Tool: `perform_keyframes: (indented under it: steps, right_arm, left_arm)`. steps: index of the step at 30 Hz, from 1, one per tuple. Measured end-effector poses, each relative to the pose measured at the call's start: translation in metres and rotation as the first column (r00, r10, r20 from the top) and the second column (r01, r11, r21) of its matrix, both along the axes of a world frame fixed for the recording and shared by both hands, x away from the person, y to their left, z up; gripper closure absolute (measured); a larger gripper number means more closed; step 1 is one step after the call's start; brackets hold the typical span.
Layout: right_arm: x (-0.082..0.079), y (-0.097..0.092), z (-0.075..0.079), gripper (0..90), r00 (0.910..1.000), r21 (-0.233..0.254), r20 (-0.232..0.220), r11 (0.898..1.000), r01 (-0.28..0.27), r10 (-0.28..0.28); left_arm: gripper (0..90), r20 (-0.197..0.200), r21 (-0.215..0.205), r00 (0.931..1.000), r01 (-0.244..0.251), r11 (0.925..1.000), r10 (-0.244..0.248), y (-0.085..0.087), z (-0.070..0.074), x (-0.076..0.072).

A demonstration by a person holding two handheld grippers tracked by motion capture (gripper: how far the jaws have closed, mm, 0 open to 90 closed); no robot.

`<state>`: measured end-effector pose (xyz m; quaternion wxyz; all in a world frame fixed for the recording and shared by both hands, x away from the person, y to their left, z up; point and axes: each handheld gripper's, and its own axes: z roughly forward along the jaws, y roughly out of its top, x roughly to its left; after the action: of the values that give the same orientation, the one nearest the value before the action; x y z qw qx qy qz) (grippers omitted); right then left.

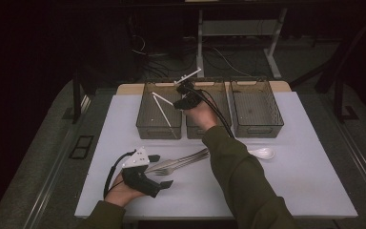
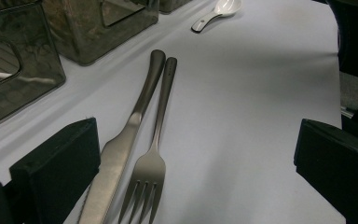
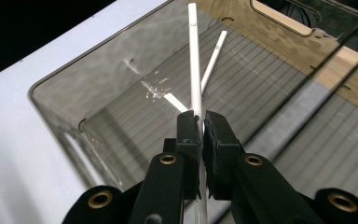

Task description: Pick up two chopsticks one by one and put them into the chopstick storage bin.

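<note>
My right gripper [image 1: 177,103] [image 3: 200,123] is shut on a thin white stick [image 1: 164,100] [image 3: 193,56], held over the left clear bin [image 1: 144,112] [image 3: 65,93]. A second white stick [image 1: 163,112] [image 3: 213,58] lies slanted inside that bin. My left gripper [image 1: 161,170] [image 2: 196,154] rests open near the table's front left. A steel knife [image 1: 190,156] [image 2: 121,149] and fork [image 1: 164,170] [image 2: 151,163] lie side by side on the white mat between its jaws, which do not touch them.
A middle bin [image 1: 221,112] and a right bin [image 1: 256,128] stand beside the left one at the back of the mat. A white ceramic spoon [image 1: 263,153] [image 2: 219,9] lies right of the sleeve. The right forearm crosses the mat's middle.
</note>
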<state>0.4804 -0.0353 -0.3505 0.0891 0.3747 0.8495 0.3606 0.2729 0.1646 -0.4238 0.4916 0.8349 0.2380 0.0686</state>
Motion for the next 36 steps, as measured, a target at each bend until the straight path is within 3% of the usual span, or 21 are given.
perform_keyframes:
  steps: [17, 20, 25, 31, 36]
  right_arm:
    - [0.035, 0.046, -0.026, 84.7, 0.9962, -0.087, -0.067, 0.995, 0.049, -0.055]
    - [0.036, 0.051, -0.027, 83.8, 0.9958, -0.078, -0.074, 0.996, 0.049, -0.055]
    - [0.033, 0.053, -0.023, 72.5, 0.9979, -0.048, -0.054, 0.998, 0.033, -0.035]
    - [0.028, 0.044, -0.012, 59.3, 0.9990, -0.009, -0.039, 1.000, 0.021, -0.022]
    - [0.019, 0.031, -0.002, 50.2, 0.9993, 0.031, -0.029, 0.999, -0.021, 0.022]
  left_arm:
    - [0.0, 0.004, -0.003, 1.0000, 0.003, 1.0000, -0.003, 0.000, 0.000, 0.000]
    - [0.0, 0.003, -0.003, 1.0000, 0.005, 1.0000, -0.005, 0.000, 0.000, 0.000]
    - [0.0, 0.003, -0.005, 1.0000, 0.005, 1.0000, -0.005, 0.000, 0.000, 0.000]
    - [0.0, 0.004, 0.000, 1.0000, 0.006, 1.0000, -0.006, 0.000, 0.000, 0.000]
    - [0.0, 0.008, 0.004, 0.9999, 0.006, 1.0000, -0.007, 0.000, 0.000, 0.000]
